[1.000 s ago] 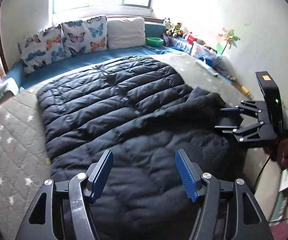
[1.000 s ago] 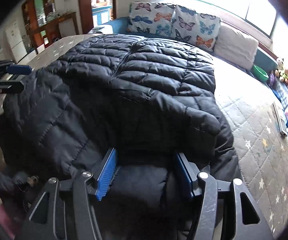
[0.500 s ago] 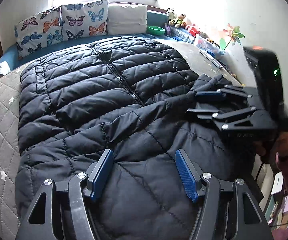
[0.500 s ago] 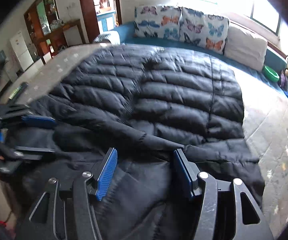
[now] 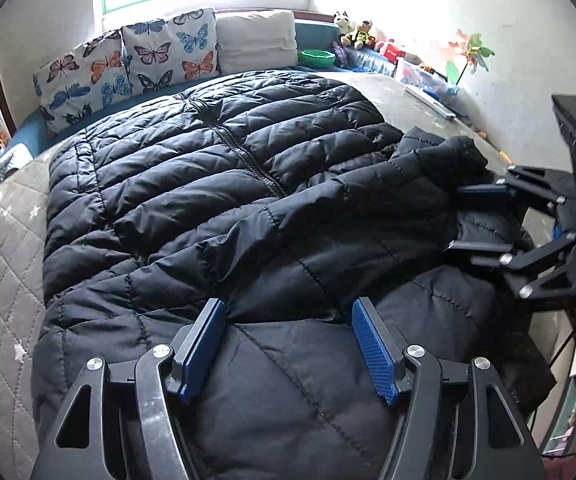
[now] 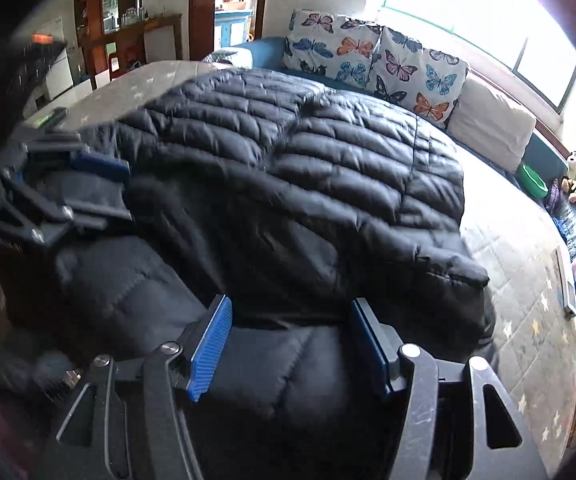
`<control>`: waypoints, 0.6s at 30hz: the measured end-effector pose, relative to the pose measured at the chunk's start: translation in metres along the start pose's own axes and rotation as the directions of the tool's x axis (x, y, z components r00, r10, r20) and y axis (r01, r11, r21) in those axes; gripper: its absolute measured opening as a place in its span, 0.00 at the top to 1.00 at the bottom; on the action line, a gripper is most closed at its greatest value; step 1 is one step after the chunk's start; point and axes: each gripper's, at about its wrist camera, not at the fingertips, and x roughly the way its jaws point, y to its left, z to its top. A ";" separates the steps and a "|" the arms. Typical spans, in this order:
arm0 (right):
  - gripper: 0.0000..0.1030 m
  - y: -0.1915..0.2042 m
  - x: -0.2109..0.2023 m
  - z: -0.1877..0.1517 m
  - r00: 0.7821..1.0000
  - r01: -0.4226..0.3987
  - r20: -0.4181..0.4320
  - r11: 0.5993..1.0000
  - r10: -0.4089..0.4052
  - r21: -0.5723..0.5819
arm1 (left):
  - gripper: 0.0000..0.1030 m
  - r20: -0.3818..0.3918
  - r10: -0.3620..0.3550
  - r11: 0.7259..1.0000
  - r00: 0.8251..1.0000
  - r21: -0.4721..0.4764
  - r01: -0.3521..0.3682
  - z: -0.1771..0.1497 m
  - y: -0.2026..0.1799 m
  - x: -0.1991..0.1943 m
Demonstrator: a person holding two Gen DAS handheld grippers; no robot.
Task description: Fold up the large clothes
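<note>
A large black quilted puffer jacket [image 5: 216, 184] lies spread on the bed, zipper up; it also fills the right wrist view [image 6: 328, 184]. A sleeve [image 5: 328, 216] lies folded across its front. My left gripper [image 5: 292, 344] is open, low over the jacket's near edge. My right gripper [image 6: 292, 344] is open over the jacket's other near corner. In the left wrist view the right gripper [image 5: 476, 216] hovers open at the sleeve's cuff end. In the right wrist view the left gripper [image 6: 112, 188] shows at the left, open.
The bed has a grey quilted cover [image 5: 4, 264]. Butterfly cushions [image 5: 128, 68] and a white pillow [image 5: 256, 42] line the far end. A green bowl [image 5: 317, 57], toys and boxes [image 5: 420, 72] sit along the wall. Shelves and a doorway [image 6: 224, 8] stand beyond the bed.
Both grippers have shifted over the jacket's near edge. The right gripper has drawn back to the right, away from the folded sleeve. Both stay open.
</note>
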 end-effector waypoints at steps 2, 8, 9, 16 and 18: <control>0.35 -0.006 -0.010 0.001 1.000 -0.006 0.006 0.999 0.006 0.052 | 0.32 0.002 -0.001 1.000 1.000 -0.002 0.001 -0.002 -0.001 -0.010; 0.34 -0.032 -0.007 -0.021 0.994 -0.107 0.025 0.982 0.104 0.156 | 0.31 0.034 -0.022 0.999 0.999 0.027 0.021 -0.021 -0.016 -0.057; 0.34 -0.034 -0.006 -0.022 0.993 -0.119 0.045 0.979 0.113 0.164 | 0.28 0.033 -0.030 0.999 0.999 0.038 0.028 -0.026 -0.022 -0.064; 0.32 -0.022 -0.011 -0.021 0.996 -0.068 0.061 0.989 0.061 0.128 | 0.22 -0.061 -0.136 0.977 0.989 0.159 0.144 -0.087 -0.077 -0.097; 0.31 -0.022 -0.016 -0.019 0.997 -0.061 0.057 0.989 0.054 0.137 | 0.22 -0.109 -0.157 0.970 0.982 0.171 0.174 -0.105 -0.092 -0.094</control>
